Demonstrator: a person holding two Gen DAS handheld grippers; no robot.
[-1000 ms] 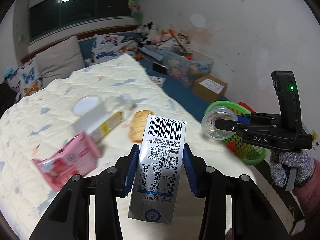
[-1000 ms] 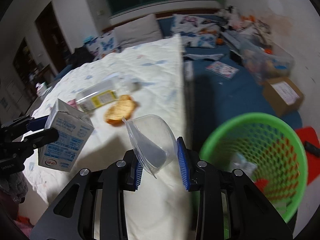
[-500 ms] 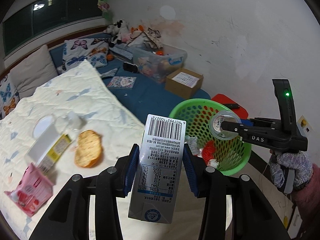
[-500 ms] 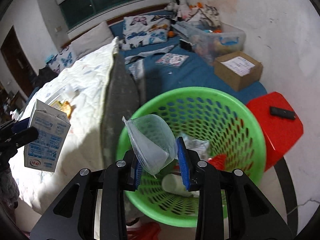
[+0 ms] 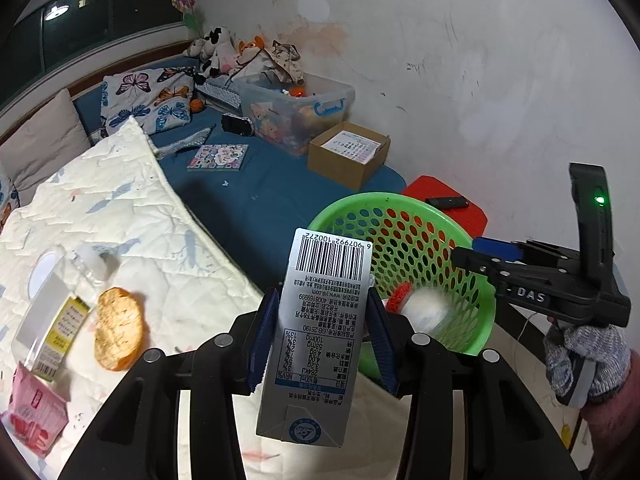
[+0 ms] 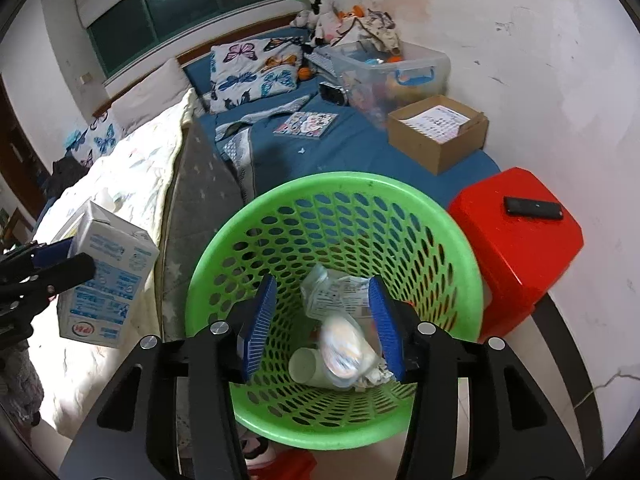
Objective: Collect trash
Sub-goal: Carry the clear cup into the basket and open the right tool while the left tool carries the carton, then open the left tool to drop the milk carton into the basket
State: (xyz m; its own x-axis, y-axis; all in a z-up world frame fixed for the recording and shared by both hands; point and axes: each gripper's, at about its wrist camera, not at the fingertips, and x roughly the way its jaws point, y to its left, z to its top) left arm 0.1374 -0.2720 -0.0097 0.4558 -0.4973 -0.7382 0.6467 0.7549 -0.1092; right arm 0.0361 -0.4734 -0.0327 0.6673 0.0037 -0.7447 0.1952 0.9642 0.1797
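Observation:
My left gripper (image 5: 322,336) is shut on a grey milk carton (image 5: 316,320) and holds it above the bed's edge, left of the green basket (image 5: 476,320); the carton also shows in the right wrist view (image 6: 104,276). My right gripper (image 6: 322,328) is open and empty above the green basket (image 6: 248,228). A clear plastic cup (image 6: 344,344), blurred, is inside the basket among crumpled paper and another cup. On the quilt (image 5: 132,216) lie a clear bottle (image 5: 52,316), a round biscuit (image 5: 118,334) and a pink packet (image 5: 34,416).
A red stool (image 6: 516,240) with a black remote (image 6: 532,208) stands right of the basket by the wall. A cardboard box (image 6: 438,138), a clear storage bin (image 6: 392,68), a booklet (image 6: 306,124) and pillows lie on the blue mattress behind.
My right gripper has moved over the basket and opened; the clear cup it held has dropped in. My left gripper has swung right toward the basket with the carton.

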